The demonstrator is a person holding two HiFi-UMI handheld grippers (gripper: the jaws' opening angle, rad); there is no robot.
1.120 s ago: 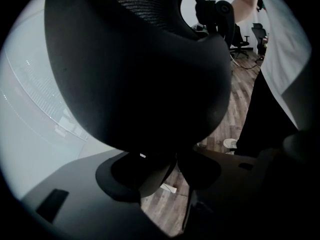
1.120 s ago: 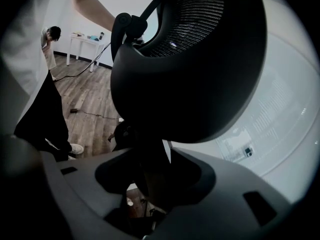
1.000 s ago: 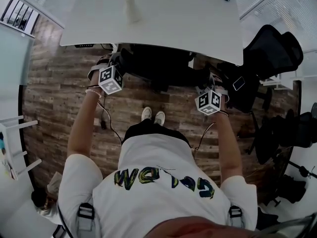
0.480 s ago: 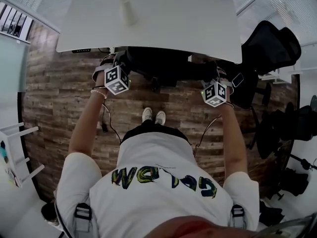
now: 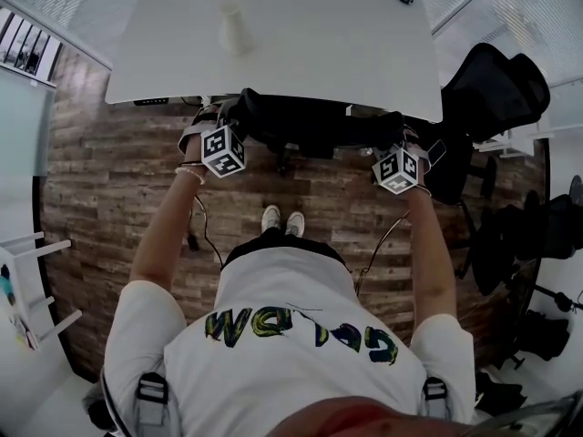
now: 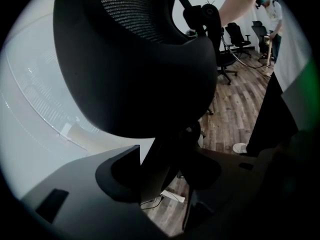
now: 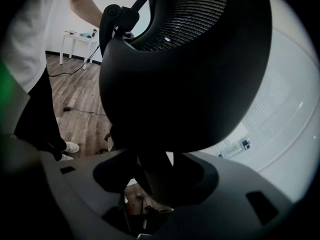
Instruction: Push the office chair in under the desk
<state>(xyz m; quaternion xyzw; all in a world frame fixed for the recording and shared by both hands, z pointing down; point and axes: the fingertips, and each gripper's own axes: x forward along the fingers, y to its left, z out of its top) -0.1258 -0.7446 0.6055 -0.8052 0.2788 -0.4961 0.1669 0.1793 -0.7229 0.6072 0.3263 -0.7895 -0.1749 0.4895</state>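
The black office chair point(image 5: 310, 126) stands half under the near edge of the white desk point(image 5: 301, 35), with its mesh back facing me. My left gripper point(image 5: 221, 133) is at the left side of the back. In the left gripper view the mesh back point(image 6: 130, 59) fills the frame, and the left gripper point(image 6: 167, 169) is shut on a bar of the chair's frame. My right gripper point(image 5: 393, 151) is at the right side of the back. Its jaws have just been opening: the right gripper point(image 7: 155, 174) straddles a dark frame bar under the back point(image 7: 190, 69), with a gap beside the bar.
A pale cup point(image 5: 234, 33) stands on the desk. More black chairs point(image 5: 496, 89) crowd the right side. A white shelf frame point(image 5: 23, 280) stands at the far left. A cable point(image 5: 196, 226) trails over the wood floor beside my feet point(image 5: 282, 218).
Both grippers and the chair have moved toward the desk, and more of the chair now lies under the desk top. My feet have followed.
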